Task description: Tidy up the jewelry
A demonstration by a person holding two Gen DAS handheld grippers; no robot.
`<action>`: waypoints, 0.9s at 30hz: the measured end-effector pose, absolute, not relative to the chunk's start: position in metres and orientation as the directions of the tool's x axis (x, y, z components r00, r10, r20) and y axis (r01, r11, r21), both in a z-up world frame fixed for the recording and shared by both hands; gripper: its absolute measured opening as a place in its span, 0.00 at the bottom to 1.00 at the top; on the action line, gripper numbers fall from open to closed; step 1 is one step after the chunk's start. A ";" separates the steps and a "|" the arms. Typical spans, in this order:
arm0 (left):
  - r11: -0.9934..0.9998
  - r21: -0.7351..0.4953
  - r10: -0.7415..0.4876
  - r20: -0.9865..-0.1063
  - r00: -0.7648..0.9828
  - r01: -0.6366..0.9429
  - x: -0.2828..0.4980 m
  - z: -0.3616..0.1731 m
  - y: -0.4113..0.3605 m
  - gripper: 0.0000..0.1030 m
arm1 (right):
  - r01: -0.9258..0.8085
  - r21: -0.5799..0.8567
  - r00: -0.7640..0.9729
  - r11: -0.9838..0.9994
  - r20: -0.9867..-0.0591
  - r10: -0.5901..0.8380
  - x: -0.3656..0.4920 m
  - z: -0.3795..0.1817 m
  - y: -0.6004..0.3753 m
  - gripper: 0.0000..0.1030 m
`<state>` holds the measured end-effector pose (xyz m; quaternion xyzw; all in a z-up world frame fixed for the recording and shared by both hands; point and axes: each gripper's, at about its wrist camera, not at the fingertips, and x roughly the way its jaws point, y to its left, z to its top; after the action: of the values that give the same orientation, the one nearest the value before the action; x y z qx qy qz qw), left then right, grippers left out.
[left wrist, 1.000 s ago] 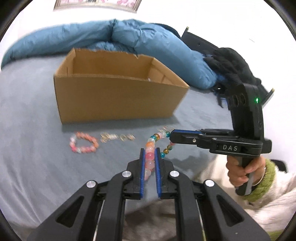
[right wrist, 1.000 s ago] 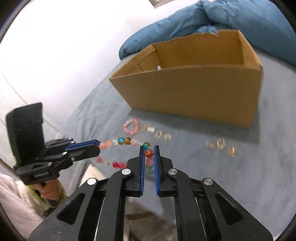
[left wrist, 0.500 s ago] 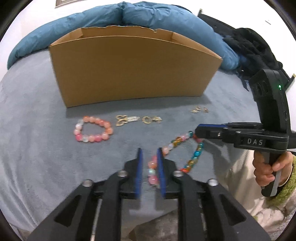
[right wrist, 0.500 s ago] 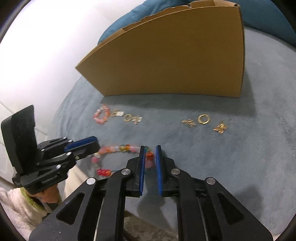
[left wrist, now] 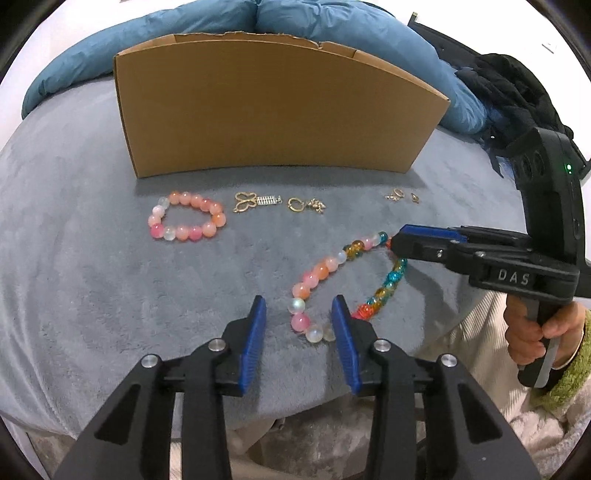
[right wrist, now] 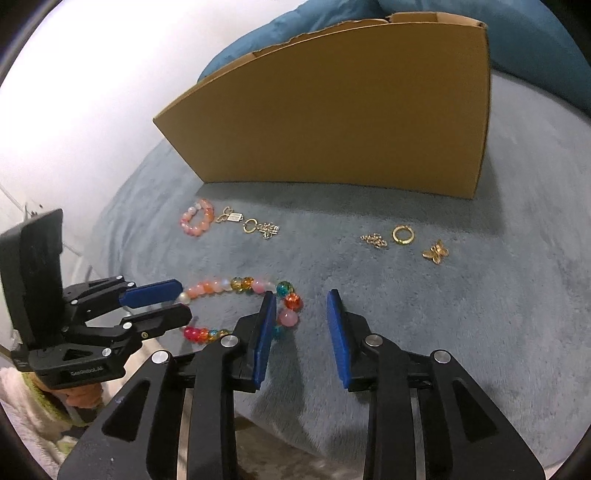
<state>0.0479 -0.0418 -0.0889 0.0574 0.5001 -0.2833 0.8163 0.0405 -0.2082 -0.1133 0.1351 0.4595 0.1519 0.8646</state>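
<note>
left tongs (left wrist: 298, 323) opening, released | right tongs (right wrist: 301, 319) opening, released | bead necklace (left wrist: 332, 284) on bed, axis ran 7-to-1 o'clock, left nearer

blue duvet (left wrist: 332, 22), black garment (left wrist: 517, 88), grey bedspread (left wrist: 74, 258)

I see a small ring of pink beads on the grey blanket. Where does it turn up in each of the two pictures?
Left wrist view: the pink bead bracelet lies left of centre, just in front of the cardboard box.
Right wrist view: the same bracelet sits smaller, left of centre, off the box's near left corner.
Shared landmark: the gold butterfly charm right beside it.
</note>
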 end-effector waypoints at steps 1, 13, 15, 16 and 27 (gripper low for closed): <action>0.836 -0.179 -0.396 -0.852 0.343 0.519 0.048 -0.089 -0.043 0.28 | -0.143 0.362 0.533 0.921 -0.756 0.380 0.042 -0.114 -0.206 0.27; 0.859 -0.092 -0.323 -0.860 0.394 0.503 0.050 -0.091 -0.052 0.09 | -0.150 0.207 0.567 0.967 -0.783 0.256 0.041 -0.117 -0.180 0.08; 0.861 -0.078 -0.315 -0.858 0.406 0.503 0.049 -0.086 -0.053 0.08 | -0.140 0.210 0.578 0.968 -0.776 0.252 0.040 -0.115 -0.179 0.07; 0.862 -0.076 -0.315 -0.856 0.411 0.501 0.049 -0.084 -0.053 0.08 | -0.134 0.220 0.584 0.966 -0.770 0.257 0.039 -0.113 -0.180 0.07; 0.867 -0.048 -0.329 -0.802 0.498 0.496 0.028 -0.031 -0.046 0.08 | -0.150 0.284 0.658 0.947 -0.686 0.310 0.018 -0.080 -0.183 0.07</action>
<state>0.0284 -0.0464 -0.0308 0.0946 0.4399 -0.2398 0.8603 0.0181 -0.1831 -0.0804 0.1016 0.3935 0.1268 0.9049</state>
